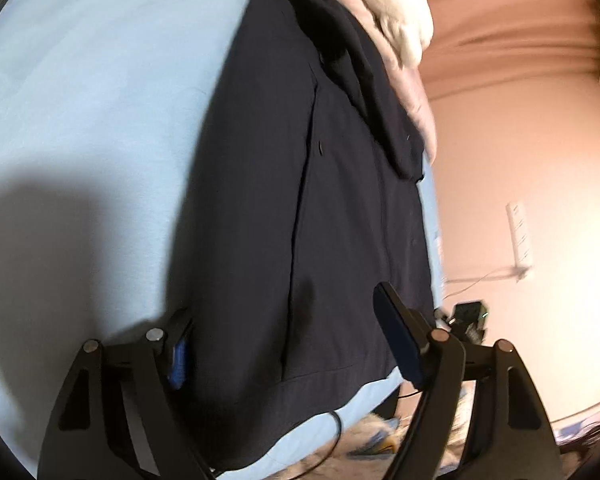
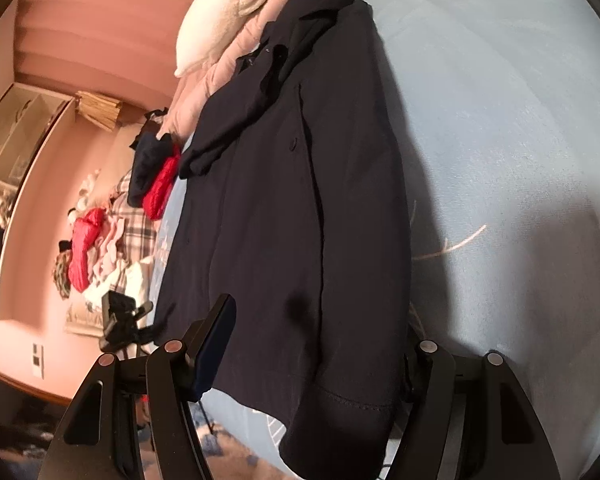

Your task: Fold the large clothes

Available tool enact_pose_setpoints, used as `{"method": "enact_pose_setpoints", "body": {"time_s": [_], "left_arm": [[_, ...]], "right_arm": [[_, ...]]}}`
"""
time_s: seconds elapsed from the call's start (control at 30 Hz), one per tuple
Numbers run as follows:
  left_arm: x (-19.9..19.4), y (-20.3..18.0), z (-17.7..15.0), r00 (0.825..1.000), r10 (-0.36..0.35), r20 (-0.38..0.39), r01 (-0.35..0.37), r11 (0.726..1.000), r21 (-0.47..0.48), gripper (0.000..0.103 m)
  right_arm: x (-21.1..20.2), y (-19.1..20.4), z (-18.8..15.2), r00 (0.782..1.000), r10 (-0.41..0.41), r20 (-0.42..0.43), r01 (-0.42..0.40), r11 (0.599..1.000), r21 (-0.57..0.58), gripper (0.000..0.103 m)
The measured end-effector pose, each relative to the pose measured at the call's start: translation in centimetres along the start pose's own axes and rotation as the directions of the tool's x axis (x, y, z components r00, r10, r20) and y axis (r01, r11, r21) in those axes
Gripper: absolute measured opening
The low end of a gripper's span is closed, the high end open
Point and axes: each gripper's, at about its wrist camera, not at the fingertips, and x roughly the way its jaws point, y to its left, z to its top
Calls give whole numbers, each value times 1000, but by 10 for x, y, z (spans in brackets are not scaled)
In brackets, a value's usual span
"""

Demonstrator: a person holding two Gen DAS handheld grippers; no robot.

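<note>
While the dark coat (image 1: 300, 200) lies flat on the blue bed (image 1: 80, 100), below the pink quilt (image 2: 204, 92), we hold both grippers over its hem: the left gripper (image 1: 288, 344) spread, the right gripper (image 2: 320, 352) spread too, neither pinching cloth.

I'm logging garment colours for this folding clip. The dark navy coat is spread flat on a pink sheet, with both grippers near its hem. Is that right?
Not quite: the sheet is light blue, not pink; pink is the wall behind. The right wrist view shows it. The dark navy coat does lie spread flat, with both grippers near its hem.
</note>
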Motion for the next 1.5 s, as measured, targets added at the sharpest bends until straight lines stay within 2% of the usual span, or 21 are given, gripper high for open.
{"method": "enact_pose_setpoints", "body": {"time_s": [0.1,0.2,0.3,0.43,0.53,0.63,0.67,0.7,0.73,0.8,0.87,0.97,1.0,1.07,1.17,1.27,1.33,1.5], "left_arm": [[-11,2,-12,1000,2,-17,-2,1000,14,78],[-16,10,-22,998,-41,-39,40,999,-17,78],[-10,11,-14,997,-63,-43,61,997,-41,79],[1,-2,-2,997,-63,-42,62,998,-18,79],[15,-12,-2,997,-47,-65,49,999,24,79],[16,-15,-6,998,-34,-56,36,998,45,79],[14,-14,-7,998,-36,-48,38,998,45,76],[12,-12,-9,999,-27,-39,29,999,38,68],[10,-9,-11,999,-19,-35,21,999,32,63],[8,-6,-13,1000,-9,-25,10,1000,17,48],[5,-2,-17,1000,3,-22,-3,1000,9,42],[6,-3,-18,999,32,-23,-32,999,12,26],[6,-4,-17,999,38,-23,-38,999,9,21],[2,-20,-14,1000,15,0,-15,999,46,14],[-16,-53,-9,997,-21,77,10,991,132,12],[-30,-79,1,988,-68,139,42,983,181,7],[-35,-92,5,982,-104,159,70,976,204,7],[-41,-116,4,969,-136,205,77,960,270,7]], "right_arm": [[0,4,1,1000,-19,-16,18,1000,-14,69],[-1,4,-2,999,-18,-29,17,1000,-21,69],[4,1,-2,1000,-7,-26,7,1000,-19,69],[17,5,12,1000,5,-19,-5,1000,-17,69],[25,11,18,1000,4,-29,-5,1000,-28,69],[24,10,18,1000,1,-26,-2,999,-45,69],[22,9,16,1000,7,-17,-8,999,-46,69],[20,8,14,1000,12,-10,-12,999,-45,68],[18,6,12,1000,12,-5,-12,999,-45,63],[14,5,7,1000,-4,2,5,999,-51,56],[12,5,3,1000,-17,8,18,998,-61,48],[11,5,-1,998,-48,35,50,996,-71,28],[12,5,-1,998,-54,44,57,996,-70,17],[13,7,1,996,-59,59,63,996,-63,10],[1,25,8,993,2,120,11,994,-108,7],[-16,48,17,979,77,188,-46,985,-165,7],[-24,64,24,969,119,219,-73,976,-205,7],[-31,87,33,945,182,273,-107,957,-269,7]]}}
